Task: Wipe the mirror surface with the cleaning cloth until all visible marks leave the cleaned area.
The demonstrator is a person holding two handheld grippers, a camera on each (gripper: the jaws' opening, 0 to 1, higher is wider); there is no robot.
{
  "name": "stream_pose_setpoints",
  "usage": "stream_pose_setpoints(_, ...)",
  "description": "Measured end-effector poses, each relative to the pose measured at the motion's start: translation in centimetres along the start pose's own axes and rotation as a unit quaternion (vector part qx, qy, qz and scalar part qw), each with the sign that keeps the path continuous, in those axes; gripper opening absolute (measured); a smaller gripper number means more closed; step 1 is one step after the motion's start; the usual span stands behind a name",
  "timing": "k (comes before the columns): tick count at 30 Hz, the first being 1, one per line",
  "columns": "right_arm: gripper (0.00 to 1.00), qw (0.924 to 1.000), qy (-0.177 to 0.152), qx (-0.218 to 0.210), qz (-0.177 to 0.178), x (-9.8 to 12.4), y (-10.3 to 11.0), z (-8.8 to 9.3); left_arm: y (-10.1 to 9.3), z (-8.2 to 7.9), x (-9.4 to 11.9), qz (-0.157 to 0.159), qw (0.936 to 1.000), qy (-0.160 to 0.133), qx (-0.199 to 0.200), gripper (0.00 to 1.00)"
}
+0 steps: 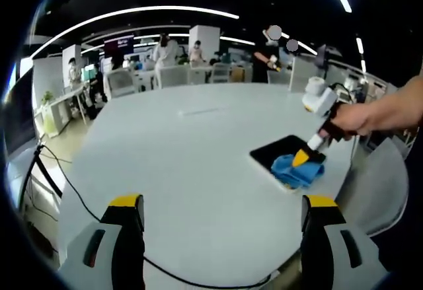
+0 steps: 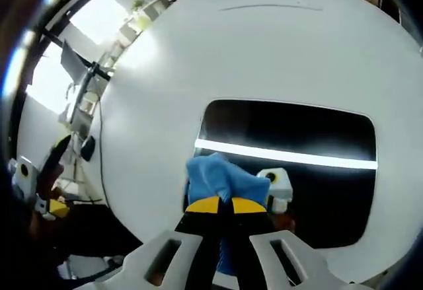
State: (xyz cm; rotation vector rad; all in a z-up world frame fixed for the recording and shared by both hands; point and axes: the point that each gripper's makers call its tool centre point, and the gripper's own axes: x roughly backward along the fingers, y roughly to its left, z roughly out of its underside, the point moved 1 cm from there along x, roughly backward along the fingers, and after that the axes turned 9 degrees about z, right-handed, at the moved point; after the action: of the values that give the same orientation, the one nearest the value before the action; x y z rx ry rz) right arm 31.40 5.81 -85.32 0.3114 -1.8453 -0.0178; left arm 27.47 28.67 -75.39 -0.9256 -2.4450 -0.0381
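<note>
In the right gripper view, the right gripper (image 2: 219, 205) has its two yellow-tipped jaws drawn nearly together, pinching a bunched blue cleaning cloth (image 2: 221, 179) between them. The cloth is pressed down at the near left part of the mirror (image 2: 330, 191), a dark rounded rectangle lying flat on the white table (image 2: 152, 105). The glass reflects a bright ceiling light strip as a white bar across its middle, and beside the cloth it reflects a white part of the gripper itself. In the left gripper view, the left gripper (image 1: 225, 211) hangs above the table with its jaws spread wide apart and nothing between them, well apart from the mirror (image 1: 274, 150). A black cable (image 1: 79, 201) trails across the near edge of the table (image 1: 192, 145) beneath it. Farther off on the right side of that view, a person's hand (image 1: 357, 119) grips the right gripper (image 1: 304, 158), whose yellow tip bears down on the blue cloth (image 1: 294, 171) atop the mirror near the table's edge. Beyond the round table lies an open office with desks, chairs, several people standing, and long curved light strips on a dark ceiling.
</note>
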Motion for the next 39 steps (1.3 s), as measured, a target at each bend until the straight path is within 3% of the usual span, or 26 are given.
stream_pose_setpoints(17,0.00,0.9998,0.004,0.017,-0.010,-0.7,2.5,0.1,-0.5,0.3,0.2,0.001,1.0000,-0.001,0.003,1.00)
stream_pose_setpoints(39,0.00,0.9997,0.005,0.022,-0.007,-0.9,2.5,0.0,-0.3,0.4,0.2,0.001,1.0000,-0.001,0.004,1.00)
